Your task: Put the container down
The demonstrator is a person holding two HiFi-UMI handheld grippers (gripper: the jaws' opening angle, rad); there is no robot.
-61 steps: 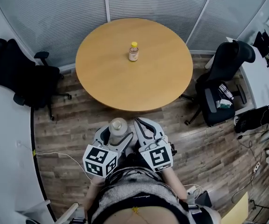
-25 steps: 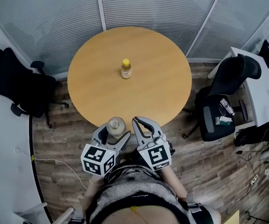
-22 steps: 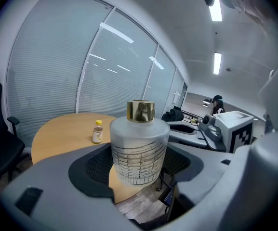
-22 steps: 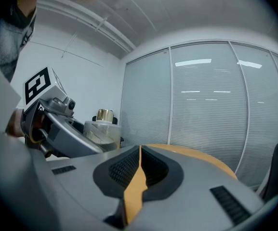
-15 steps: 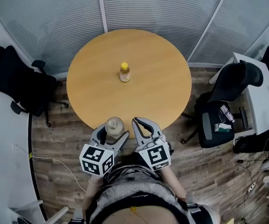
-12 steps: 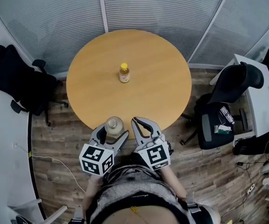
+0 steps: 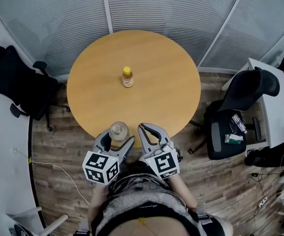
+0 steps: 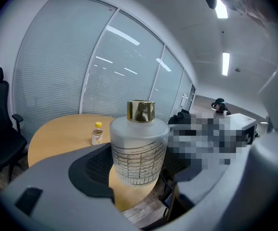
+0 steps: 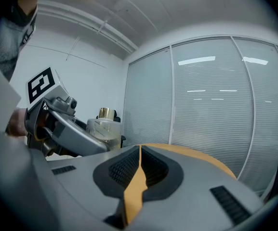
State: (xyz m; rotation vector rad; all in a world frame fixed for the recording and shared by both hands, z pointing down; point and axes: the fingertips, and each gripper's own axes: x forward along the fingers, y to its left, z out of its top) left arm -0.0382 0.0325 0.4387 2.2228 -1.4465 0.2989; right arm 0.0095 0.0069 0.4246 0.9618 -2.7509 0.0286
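While the person is standing at the near side of the round table, the left gripper is clenching the container – a frosted, squat bottle with a gold cap. In the left gripper view the container is sitting upright between the two jaws, both pads pressing on its lower body, cap pointing up.

Position: in the lower middle of the head view the container is hanging about over the table's near rim, not resting on anything I can see. Under it, the left gripper view is showing the wooden tabletop ending and floor boards beginning.

The right gripper is riding just beside the left one, to its right in the frame. Its jaws are pressing together with only a thin slit between them, and nothing is lying in that slit; the right gripper is carrying nothing. From that view the container is showing off to the left.

A small bottle with a yellow cap is standing near the table's middle, well apart from the container.

Key relation – the bare tabletop is lying ahead of the left gripper, toward the upper part of the head view, with the container's long axis vertical. Judging from this, the put-down is calling for a short push forward, then lowering straight, base first; the left hand is the one doing it.
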